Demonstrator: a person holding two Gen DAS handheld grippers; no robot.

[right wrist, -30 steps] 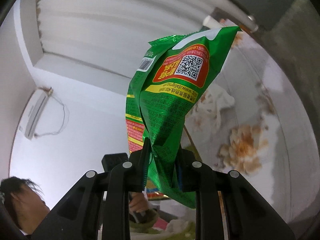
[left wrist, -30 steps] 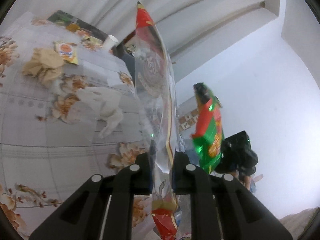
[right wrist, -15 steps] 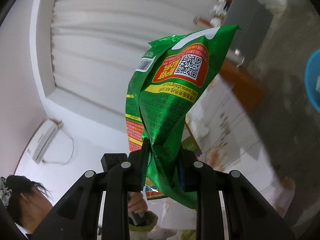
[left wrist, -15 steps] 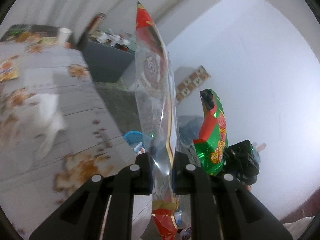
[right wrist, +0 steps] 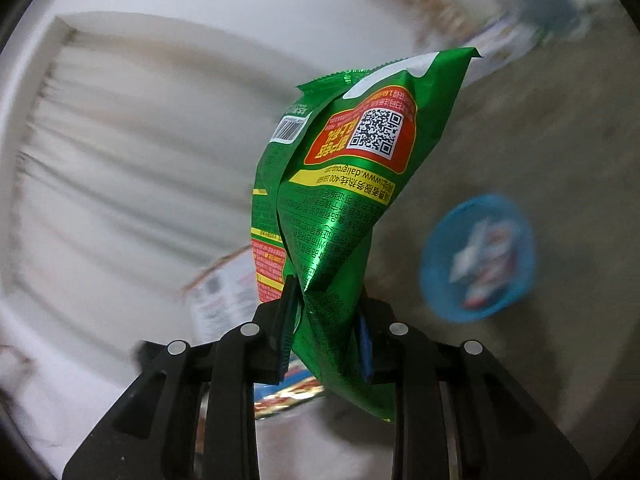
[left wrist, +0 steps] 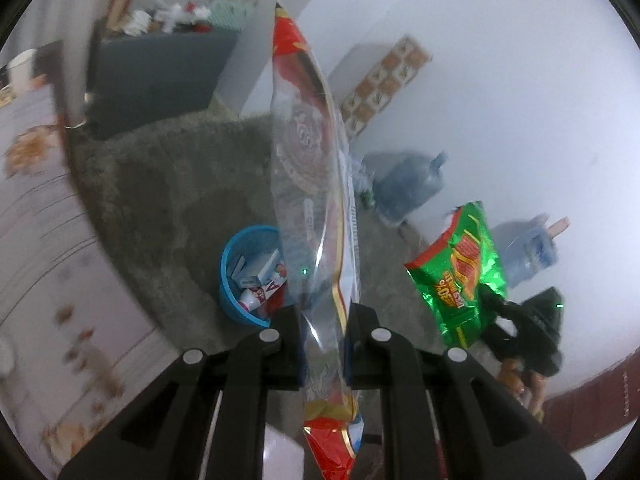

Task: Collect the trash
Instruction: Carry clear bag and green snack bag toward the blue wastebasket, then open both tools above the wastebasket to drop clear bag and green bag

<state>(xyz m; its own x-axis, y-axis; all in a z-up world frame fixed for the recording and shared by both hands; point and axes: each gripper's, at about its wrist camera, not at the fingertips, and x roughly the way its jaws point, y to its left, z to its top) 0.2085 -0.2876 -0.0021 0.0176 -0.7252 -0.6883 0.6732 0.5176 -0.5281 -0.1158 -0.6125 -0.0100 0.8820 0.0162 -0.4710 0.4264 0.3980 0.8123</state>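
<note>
Two snack wrappers were in hand, one per tool. Item one: a clear wrapper with red ends (left wrist: 316, 184), standing upright and edge-on, pinched low on its length by the left tool (left wrist: 323, 344), whose fingers were pressed nearly together on the thin film; its lower red end hung out below the fingers. Item two: a green foil wrapper (right wrist: 340, 216) with a QR code on a red panel, crumpled at the waist and pinched there by the right tool (right wrist: 326, 320), its blue pads against the foil on both sides; the same wrapper appeared at the right of the left wrist view (left wrist: 460, 276), held by the dark right tool with part of a hand below it. Item three: a blue bin (left wrist: 248, 276) standing on the grey floor (left wrist: 168, 192), holding small cartons and red-and-white packets; it lay just behind the clear wrapper in the left view and, blurred, well to the right of the green wrapper (right wrist: 478, 258) in the right view. Item four: a floral-clothed bench (left wrist: 44, 216), its edge along the left of the left view. Item five: large water bottles (left wrist: 408, 184) against the white wall.
</note>
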